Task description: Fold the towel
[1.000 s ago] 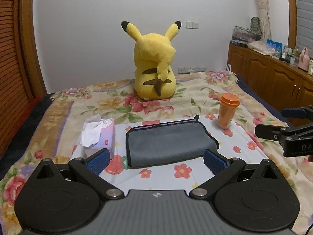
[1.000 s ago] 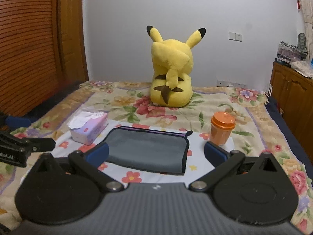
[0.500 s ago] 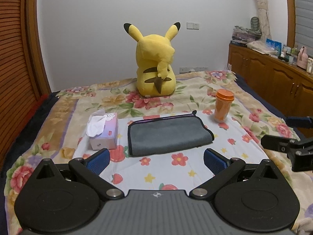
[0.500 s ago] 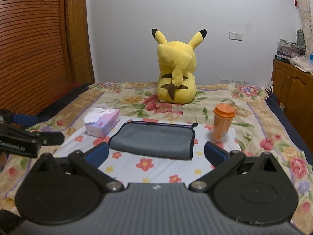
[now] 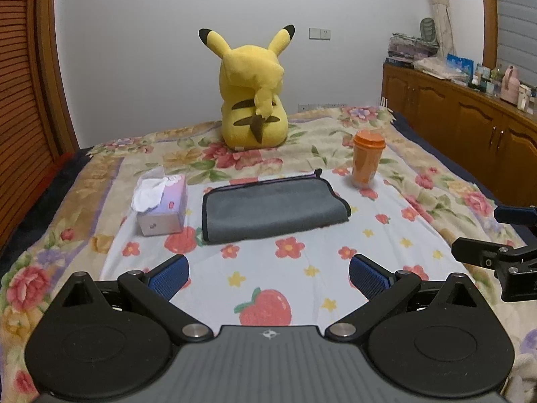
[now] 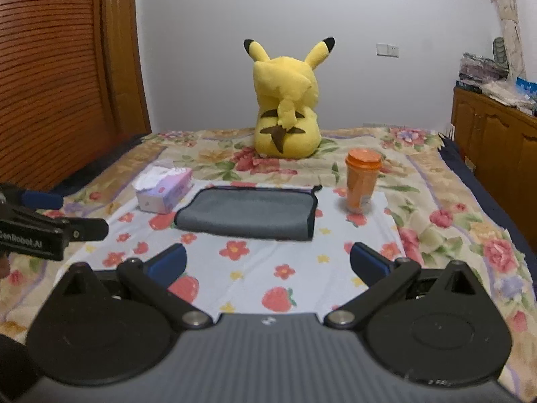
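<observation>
Towel (image 5: 273,209) folded flat on bed (image 5: 396,235), between tissue box (image 5: 161,203) and cup (image 5: 367,161). Left tool (image 5: 266,273), right tool (image 6: 266,265): jaws spread, empty, short of towel. Judgement: fold apparently complete; keep tools clear.

towel (image 5: 273,209): 1 | tissue box (image 5: 161,206): 1 | orange cup (image 5: 366,158): 1 | plush toy (image 5: 253,97): 1 | grippers: 2

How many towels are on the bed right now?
1: the grey towel, already folded, lies between the tissue box and the orange cup. No gripper touches it. None other shows.
</observation>
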The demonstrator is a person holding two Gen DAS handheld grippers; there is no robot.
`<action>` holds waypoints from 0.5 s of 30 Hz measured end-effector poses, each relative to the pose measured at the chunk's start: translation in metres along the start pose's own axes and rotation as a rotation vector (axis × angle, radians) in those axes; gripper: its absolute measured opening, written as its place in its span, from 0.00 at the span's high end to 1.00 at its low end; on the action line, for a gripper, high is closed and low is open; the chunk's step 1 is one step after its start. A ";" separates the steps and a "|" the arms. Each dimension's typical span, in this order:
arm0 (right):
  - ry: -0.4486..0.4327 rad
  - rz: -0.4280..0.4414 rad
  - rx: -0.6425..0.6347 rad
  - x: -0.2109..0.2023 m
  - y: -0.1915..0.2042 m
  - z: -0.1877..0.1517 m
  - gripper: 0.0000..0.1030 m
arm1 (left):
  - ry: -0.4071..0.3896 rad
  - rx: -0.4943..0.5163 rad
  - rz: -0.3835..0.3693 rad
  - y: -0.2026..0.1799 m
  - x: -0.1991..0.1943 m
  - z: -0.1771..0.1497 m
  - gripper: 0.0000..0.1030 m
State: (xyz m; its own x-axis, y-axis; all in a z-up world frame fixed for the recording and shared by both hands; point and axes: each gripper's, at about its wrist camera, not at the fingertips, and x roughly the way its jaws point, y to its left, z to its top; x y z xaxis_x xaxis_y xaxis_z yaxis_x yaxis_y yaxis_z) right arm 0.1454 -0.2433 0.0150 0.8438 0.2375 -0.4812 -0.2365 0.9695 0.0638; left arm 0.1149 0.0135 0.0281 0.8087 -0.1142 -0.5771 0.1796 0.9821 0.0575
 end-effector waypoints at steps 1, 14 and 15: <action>0.007 -0.003 0.000 0.001 -0.002 -0.004 0.00 | -0.001 0.004 0.005 -0.001 -0.001 -0.003 0.00; 0.039 -0.048 0.010 0.007 -0.018 -0.046 0.00 | 0.001 0.019 0.024 -0.012 -0.003 -0.037 0.00; 0.038 -0.049 0.013 0.006 -0.020 -0.048 0.00 | 0.003 0.011 0.021 -0.012 -0.003 -0.039 0.00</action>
State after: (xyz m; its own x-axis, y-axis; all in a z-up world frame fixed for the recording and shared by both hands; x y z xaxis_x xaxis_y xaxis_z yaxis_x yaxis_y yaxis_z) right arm 0.1323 -0.2639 -0.0309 0.8353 0.1875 -0.5169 -0.1891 0.9807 0.0502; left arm 0.0887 0.0077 -0.0027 0.8107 -0.0934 -0.5779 0.1690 0.9825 0.0783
